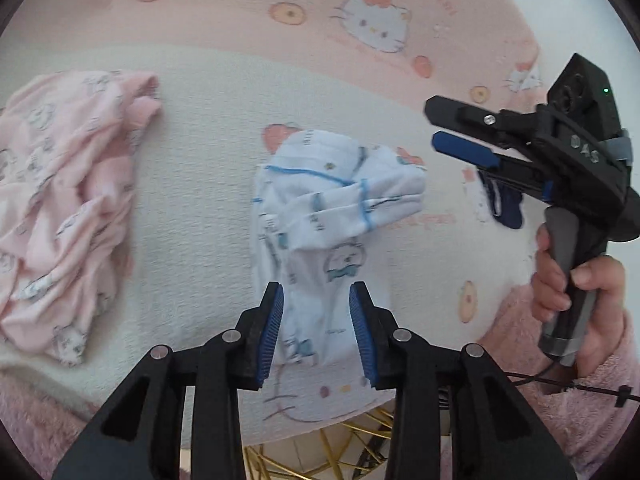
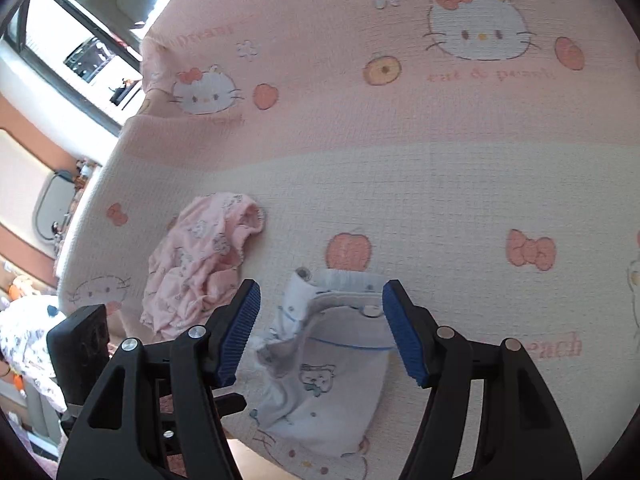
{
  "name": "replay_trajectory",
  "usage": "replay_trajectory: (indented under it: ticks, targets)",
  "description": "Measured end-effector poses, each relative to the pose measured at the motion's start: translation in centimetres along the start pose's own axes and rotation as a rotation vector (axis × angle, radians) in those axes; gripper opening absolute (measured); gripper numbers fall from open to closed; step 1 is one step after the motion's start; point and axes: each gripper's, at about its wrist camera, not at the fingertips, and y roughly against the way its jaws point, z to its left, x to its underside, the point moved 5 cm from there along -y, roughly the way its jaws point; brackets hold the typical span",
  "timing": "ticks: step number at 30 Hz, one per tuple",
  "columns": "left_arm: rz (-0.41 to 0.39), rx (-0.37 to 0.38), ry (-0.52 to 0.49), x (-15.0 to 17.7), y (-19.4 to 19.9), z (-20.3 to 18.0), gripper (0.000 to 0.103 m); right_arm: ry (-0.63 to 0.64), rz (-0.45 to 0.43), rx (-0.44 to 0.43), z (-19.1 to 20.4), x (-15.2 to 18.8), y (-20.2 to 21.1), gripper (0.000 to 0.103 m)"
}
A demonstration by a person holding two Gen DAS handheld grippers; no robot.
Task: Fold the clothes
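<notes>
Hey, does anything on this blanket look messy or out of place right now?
Yes. The pink printed garment lies crumpled in a heap left of the white blue-trimmed baby garment, which is bunched and only partly folded. Both grippers, left and right, are open.

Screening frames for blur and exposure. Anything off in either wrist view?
Left wrist: right gripper and white garment motion-smeared, pink garment soft; strong fisheye bend. Right wrist: sharper, window blown out, white garment's near folds shadowed, left gripper dim at the edge.
</notes>
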Motion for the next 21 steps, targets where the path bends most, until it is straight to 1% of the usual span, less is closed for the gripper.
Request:
replay_trajectory:
  ticks: [1, 3, 4, 5, 8, 10, 12, 13, 15, 17, 18, 19, 20, 21]
  targets:
    - [0.009, 0.031, -0.018, -0.7, -0.9, -0.7, 0.036, -0.002, 0.013, 0.051, -0.9, 0.3, -0.1, 0.066]
    - [0.006, 0.010, -0.077, -1.9, -2.0, -1.5, 0.036, 0.002, 0.049, 0.125, -2.6, 1.1, -0.6, 0.066]
    - [-0.006, -0.004, -0.092, -3.0, -2.5, -1.7, 0.036, 0.004, 0.073, 0.159, -3.2, 1.6, -1.0, 0.066]
    - [-0.013, -0.011, -0.083, -3.8, -2.8, -1.4, 0.036, 0.007, 0.094, 0.174, -3.6, 2.0, -1.4, 0.066]
    - [-0.024, -0.034, -0.020, -5.6, -3.9, 0.1, 0.036, 0.044, 0.144, 0.155, -3.4, 3.0, -3.0, 0.066]
    - [-0.039, -0.041, 0.035, -6.4, -3.9, 1.6, 0.036, 0.087, 0.155, 0.145, -2.5, 3.0, -4.0, 0.066]
    - [-0.046, 0.001, 0.077, -6.5, -3.8, 2.1, 0.036, 0.110, 0.146, 0.128, -1.7, 2.5, -4.6, 0.066]
    - [-0.055, 0.014, 0.085, -6.4, -4.5, 2.0, 0.036, 0.121, 0.141, 0.120, -1.3, 2.2, -4.9, 0.066]
    - [-0.101, -0.014, 0.061, -6.8, -4.0, 2.2, 0.036, 0.125, 0.125, 0.122, -0.9, 1.5, -5.5, 0.066]
    - [-0.133, -0.020, 0.046, -7.8, -3.7, 2.4, 0.036, 0.132, 0.110, 0.128, -0.5, 0.7, -6.2, 0.066]
    - [-0.140, -0.001, 0.050, -8.5, -4.2, 2.1, 0.036, 0.135, 0.118, 0.125, -0.3, 0.4, -6.7, 0.066]
    - [-0.141, 0.010, 0.054, -9.1, -4.6, 2.3, 0.036, 0.143, 0.147, 0.111, -0.1, 0.4, -7.4, 0.069]
    - [-0.132, -0.016, 0.062, -9.4, -5.2, 2.9, 0.036, 0.157, 0.197, 0.094, 0.1, 0.5, -8.6, 0.072]
    - [-0.113, -0.070, 0.079, -9.5, -5.8, 3.9, 0.036, 0.171, 0.237, 0.095, 0.1, 0.8, -9.6, 0.072]
